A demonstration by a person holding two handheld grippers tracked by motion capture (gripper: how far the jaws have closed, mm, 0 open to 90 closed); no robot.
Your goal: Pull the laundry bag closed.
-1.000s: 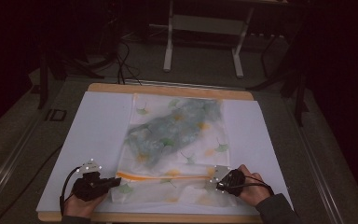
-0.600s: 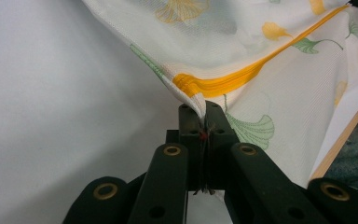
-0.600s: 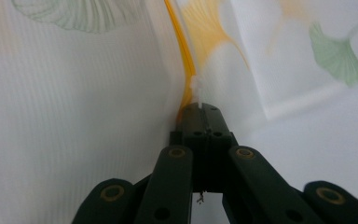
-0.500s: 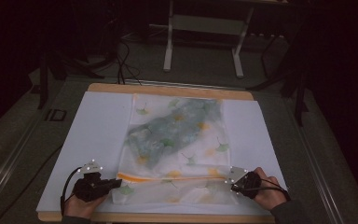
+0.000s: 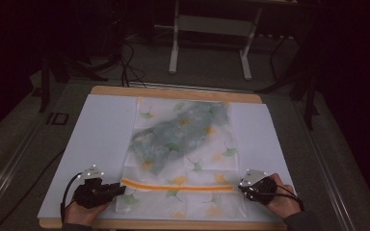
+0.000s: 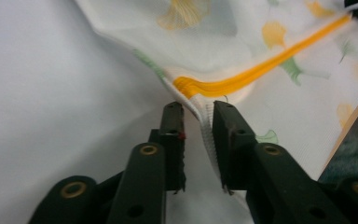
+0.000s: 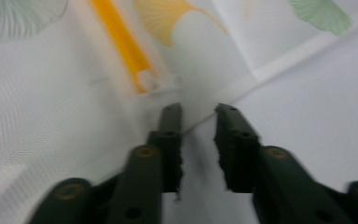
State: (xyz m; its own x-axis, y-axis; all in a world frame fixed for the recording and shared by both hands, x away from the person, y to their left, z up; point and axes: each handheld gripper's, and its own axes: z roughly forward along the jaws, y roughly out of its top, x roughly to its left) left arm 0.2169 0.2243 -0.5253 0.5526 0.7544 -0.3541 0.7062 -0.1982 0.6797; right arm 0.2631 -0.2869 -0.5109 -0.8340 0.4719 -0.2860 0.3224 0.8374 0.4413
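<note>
The table (image 5: 101,125) is seen from above its near edge in the high view, which is faced forward and down so that the whole top and the dim floor beyond its far edge are taken in. The left gripper view is set close at the near left corner, along the jaws, onto the orange stripe (image 6: 242,77) of the cloth (image 6: 307,107). The right gripper view is set equally close near the near right corner, and the same stripe (image 7: 121,44) is shared by all three views.

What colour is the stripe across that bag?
Orange-yellow stripe, clearest in the left gripper view.
</note>
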